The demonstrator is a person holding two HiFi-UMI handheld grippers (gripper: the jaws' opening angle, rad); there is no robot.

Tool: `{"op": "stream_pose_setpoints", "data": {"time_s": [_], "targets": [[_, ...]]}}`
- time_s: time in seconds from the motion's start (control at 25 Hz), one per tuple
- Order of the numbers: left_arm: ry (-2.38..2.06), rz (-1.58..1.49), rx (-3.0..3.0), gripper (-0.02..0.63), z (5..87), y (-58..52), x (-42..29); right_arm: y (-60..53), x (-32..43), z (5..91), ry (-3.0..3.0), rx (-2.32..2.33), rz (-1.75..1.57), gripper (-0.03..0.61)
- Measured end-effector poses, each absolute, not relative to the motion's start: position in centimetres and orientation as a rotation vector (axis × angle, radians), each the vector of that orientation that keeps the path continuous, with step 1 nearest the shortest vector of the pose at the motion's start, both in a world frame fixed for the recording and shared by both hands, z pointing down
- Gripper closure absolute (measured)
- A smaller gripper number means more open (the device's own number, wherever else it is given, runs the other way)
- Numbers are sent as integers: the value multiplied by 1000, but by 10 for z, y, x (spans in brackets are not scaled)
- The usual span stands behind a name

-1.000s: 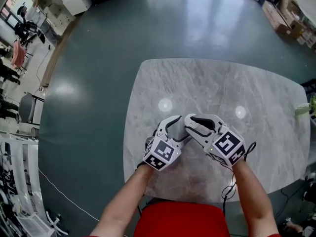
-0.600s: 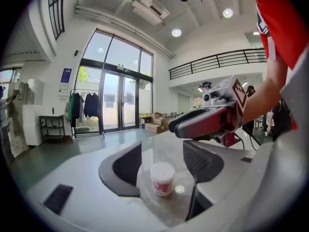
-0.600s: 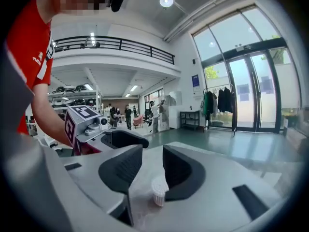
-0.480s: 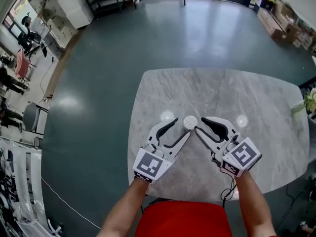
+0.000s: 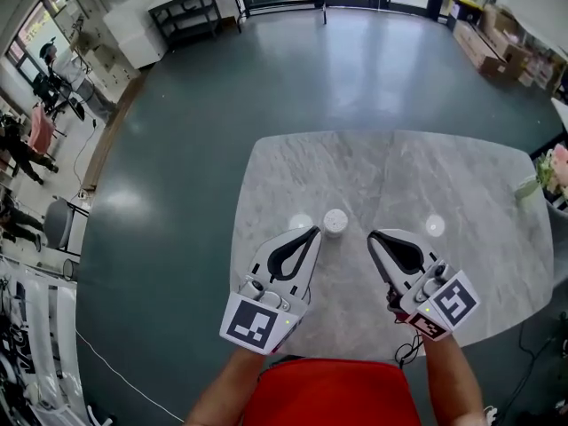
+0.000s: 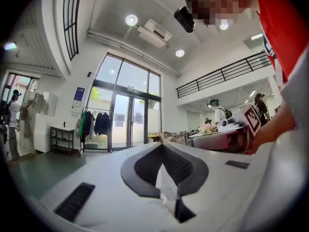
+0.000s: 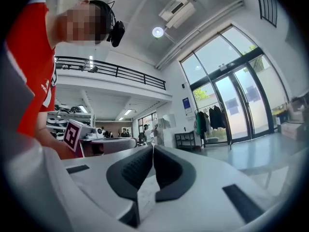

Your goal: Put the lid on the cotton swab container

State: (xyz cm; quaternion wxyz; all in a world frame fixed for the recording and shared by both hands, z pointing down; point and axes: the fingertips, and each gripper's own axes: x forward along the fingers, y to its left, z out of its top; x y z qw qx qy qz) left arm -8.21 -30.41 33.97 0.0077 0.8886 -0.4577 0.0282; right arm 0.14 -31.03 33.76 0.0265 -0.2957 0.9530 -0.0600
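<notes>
The cotton swab container (image 5: pixel 335 222), a small white round tub with its white lid on top, stands alone on the marble table (image 5: pixel 444 176). My left gripper (image 5: pixel 313 231) (image 6: pixel 161 144) lies just left of it and nearer to me, shut, its pads together and empty. My right gripper (image 5: pixel 372 235) (image 7: pixel 153 146) lies a little to the container's right, its jaws closing with tips meeting and nothing between them. Neither gripper touches the container. Both gripper views look out over the room, and neither shows the container.
Two bright light reflections (image 5: pixel 434 226) show on the tabletop. A vase with flowers (image 5: pixel 548 174) stands at the table's right edge. The table's near edge is just under my forearms. Dark green floor surrounds the table; shelving and boxes stand far off.
Both grippers have drawn back towards me and apart, away from the container. Their jaws, open a second ago, have come together. The container now stands free between them.
</notes>
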Motion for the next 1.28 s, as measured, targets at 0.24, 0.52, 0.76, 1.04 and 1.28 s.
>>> {"op": "stream_pose_setpoints", "data": {"time_s": [0.24,0.52,0.76,1.04,1.28], "targets": [[-1404,90,2816,597,333,-296,-73,-303,15,333,2914,-960,-145,577],[-1400,95,2816,597,333,-293,-69,-299,17,331,2900,-985,-131,577],[-1397,82,2816,597,329,-294,-68,-298,14,331,2916,-975,-135,575],[-1399,73,2811,597,329,-297,-67,-298,12,333,2932,-960,-136,575],[-1433,-35,2867,597,315,-300,-68,-297,10,332,2931,-946,-140,575]]}}
